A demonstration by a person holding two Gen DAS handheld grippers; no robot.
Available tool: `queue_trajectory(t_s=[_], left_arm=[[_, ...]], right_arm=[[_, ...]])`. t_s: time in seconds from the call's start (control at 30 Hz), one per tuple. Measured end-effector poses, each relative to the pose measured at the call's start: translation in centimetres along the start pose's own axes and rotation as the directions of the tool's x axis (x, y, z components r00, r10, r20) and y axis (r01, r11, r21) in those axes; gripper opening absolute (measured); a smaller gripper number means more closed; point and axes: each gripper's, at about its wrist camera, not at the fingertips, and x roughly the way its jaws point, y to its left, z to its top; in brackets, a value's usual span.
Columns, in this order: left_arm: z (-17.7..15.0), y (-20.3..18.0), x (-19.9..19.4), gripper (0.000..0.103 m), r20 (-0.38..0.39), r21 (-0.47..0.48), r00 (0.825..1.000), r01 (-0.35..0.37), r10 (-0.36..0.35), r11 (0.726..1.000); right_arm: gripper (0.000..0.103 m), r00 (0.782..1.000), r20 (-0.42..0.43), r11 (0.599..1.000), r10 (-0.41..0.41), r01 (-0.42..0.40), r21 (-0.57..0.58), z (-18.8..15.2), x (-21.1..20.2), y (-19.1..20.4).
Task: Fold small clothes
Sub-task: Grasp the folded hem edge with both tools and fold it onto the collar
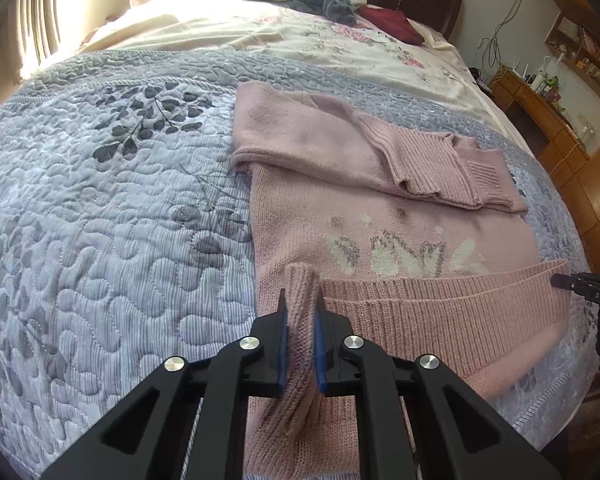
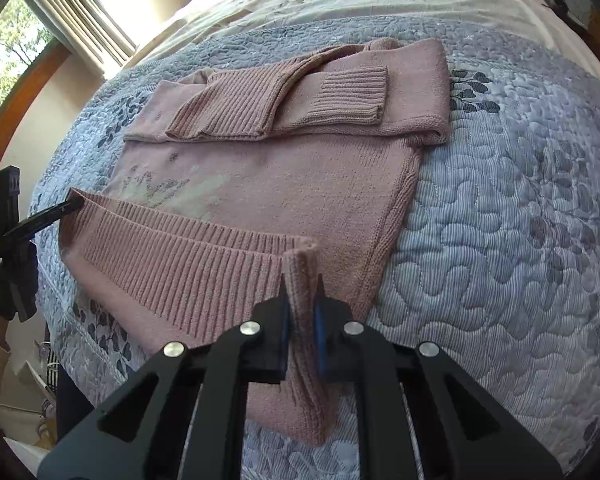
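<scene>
The soft, limp pink sweater (image 1: 380,200) is pinched at its ribbed hem (image 1: 440,300) corners by left claw (image 1: 302,304) and right claw (image 2: 302,292); sagging is expected between them.

You are looking at a dusty pink knit sweater (image 1: 380,208) carrying a white and grey floral motif (image 1: 404,256) on its front, with ribbed cuffs and hem in the same pink. Under it is lying a pale lavender-grey quilt (image 1: 100,208) showing dark grey leaf sprigs. Your black grippers are wearing blue pads (image 1: 320,344). Farther off, a cream sheet (image 1: 332,48) is showing pink flowers.
</scene>
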Motion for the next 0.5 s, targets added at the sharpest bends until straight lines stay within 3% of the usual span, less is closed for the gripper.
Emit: queue_trajectory(t_s=[0.23, 0.5], left_arm=[[0.9, -1.1, -4.6, 0.010, 0.111, 0.026, 0.993, 0.029, -0.032, 0.999], [9.3, -2.3, -5.7, 0.010, 0.236, 0.018, 0.970, 0.056, -0.058, 0.998]], right_arm=[[0.009, 0.992, 0.094, 0.996, 0.084, -0.087, 0.029, 0.3, -4.5, 0.3], [0.008, 0.973, 0.218, 0.997, 0.076, -0.079, 0.003, 7.3, -8.6, 0.1]])
